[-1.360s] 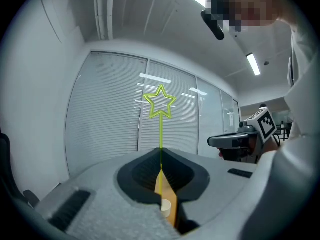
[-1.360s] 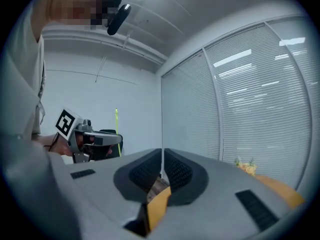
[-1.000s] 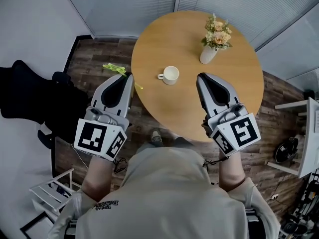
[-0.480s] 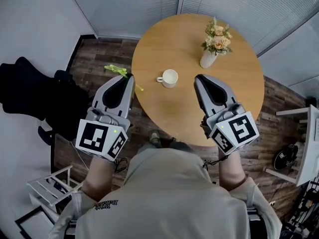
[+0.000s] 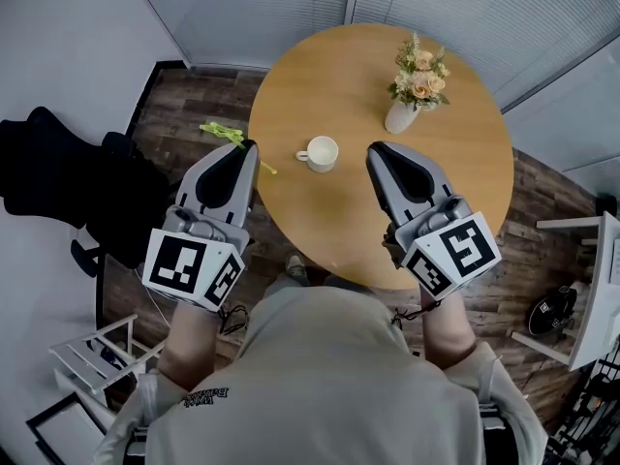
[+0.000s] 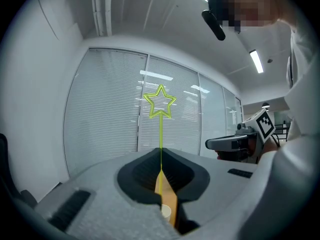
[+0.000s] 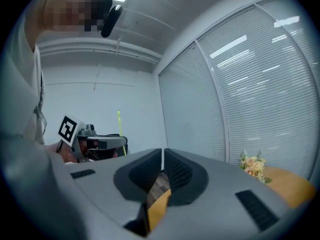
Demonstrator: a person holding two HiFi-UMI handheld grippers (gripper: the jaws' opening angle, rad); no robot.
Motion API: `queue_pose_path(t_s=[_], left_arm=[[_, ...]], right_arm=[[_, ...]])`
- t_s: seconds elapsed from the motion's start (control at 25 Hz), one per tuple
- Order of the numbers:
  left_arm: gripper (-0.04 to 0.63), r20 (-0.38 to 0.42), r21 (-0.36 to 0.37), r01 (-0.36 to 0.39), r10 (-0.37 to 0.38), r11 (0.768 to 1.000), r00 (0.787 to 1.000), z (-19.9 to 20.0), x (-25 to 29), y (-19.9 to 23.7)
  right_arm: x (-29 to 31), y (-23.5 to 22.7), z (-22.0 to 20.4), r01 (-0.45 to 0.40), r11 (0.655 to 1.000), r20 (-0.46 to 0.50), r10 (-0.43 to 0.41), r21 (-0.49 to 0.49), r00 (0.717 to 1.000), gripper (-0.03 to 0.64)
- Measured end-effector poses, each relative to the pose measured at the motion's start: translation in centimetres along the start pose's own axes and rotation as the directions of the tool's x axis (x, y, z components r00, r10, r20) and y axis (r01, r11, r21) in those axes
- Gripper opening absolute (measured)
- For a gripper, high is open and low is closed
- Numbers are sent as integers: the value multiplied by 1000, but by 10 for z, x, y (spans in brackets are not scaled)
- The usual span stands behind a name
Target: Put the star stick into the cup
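The green star stick [image 5: 225, 134] is pinched at the tip of my left gripper [image 5: 248, 149], which hangs over the floor just off the round table's left edge. In the left gripper view the jaws are shut on the thin stick [image 6: 160, 144], and its star [image 6: 160, 103] stands upright above them. The white cup [image 5: 321, 153] sits on the wooden table [image 5: 339, 76], to the right of the left gripper. My right gripper [image 5: 374, 152] hovers over the table right of the cup. Its jaws [image 7: 162, 155] are shut with nothing between them.
A white vase of flowers [image 5: 415, 85] stands at the table's back right, also seen as flowers [image 7: 252, 165] in the right gripper view. Dark chairs [image 5: 58, 182] stand on the floor at left, and white furniture [image 5: 591, 279] at right.
The view has shifted a little. Both grippers keep about the same places beside the cup, and the left one still grips the star stick.
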State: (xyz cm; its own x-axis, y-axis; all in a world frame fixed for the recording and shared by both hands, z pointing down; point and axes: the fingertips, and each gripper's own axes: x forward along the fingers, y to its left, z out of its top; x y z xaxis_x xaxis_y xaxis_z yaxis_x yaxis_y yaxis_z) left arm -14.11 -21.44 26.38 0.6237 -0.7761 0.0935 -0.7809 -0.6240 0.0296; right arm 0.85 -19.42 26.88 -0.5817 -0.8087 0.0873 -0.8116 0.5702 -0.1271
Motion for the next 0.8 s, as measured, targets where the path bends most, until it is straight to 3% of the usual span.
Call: queue_pose_path(t_s=[0.16,0.28,0.52,0.8], left_arm=[[25,-5,52,-20,21,998,1000,2,16,0],[24,5,111,-19,19,994,1000,7,27,-8],[25,14,78,4,-5,997,1000,2,61,-9],[24,-40,16,-2,3,1000,999,-34,102,8]], right_arm=[[6,-14,3,4,1000,1,-4,-20,1000,37],[11,-18,11,10,994,5,-10,-108,1000,37],[30,-36,15,9,991,13,-7,-134,1000,37],[51,-42,2,-6,985,-14,3,-170,1000,37]])
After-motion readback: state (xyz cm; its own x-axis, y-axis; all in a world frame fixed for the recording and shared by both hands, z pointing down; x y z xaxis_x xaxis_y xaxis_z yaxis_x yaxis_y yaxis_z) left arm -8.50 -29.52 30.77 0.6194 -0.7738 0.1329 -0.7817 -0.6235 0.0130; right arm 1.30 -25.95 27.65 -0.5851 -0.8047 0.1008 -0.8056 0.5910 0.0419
